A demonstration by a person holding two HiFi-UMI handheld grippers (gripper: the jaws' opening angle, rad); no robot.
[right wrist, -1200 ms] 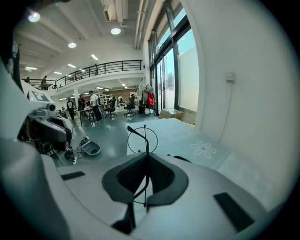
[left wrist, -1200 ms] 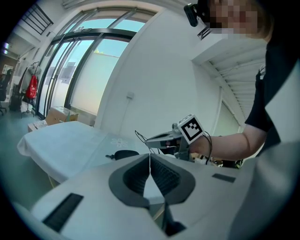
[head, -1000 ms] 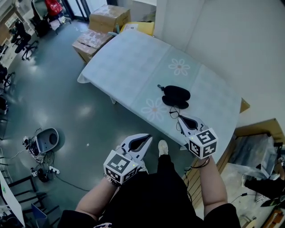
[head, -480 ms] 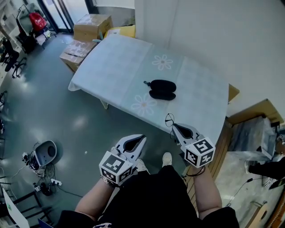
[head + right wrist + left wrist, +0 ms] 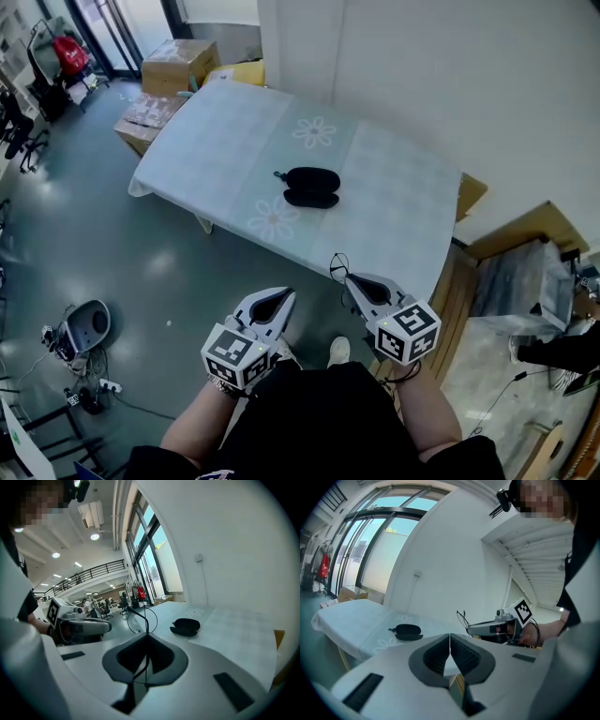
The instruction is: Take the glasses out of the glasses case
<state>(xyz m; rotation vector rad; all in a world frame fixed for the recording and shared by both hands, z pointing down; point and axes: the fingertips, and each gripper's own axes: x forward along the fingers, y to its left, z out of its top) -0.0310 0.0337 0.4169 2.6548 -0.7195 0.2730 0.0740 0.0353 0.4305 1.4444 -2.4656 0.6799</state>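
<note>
Table [image 5: 394, 197]: fills the upper half of the head view.
Glasses case [image 5: 311, 186]: lies open near the table's middle, at 12 o'clock from both grippers.
Left gripper [image 5: 284, 292]: off the table at 6 o'clock, jaws pressed together, nothing between them.
Right gripper [image 5: 349, 279]: jaws clenched on the glasses [image 5: 337, 266], which are well apart from the case.

A table [image 5: 216, 141] draped in pale blue, flower-printed cloth stands on a glossy grey-green floor [image 5: 112, 253]. A white wall [image 5: 422, 84] runs along one long side of the table, cardboard boxes [image 5: 178, 58] sit beyond one short end, and tall windows [image 5: 370, 550] rise behind them
</note>
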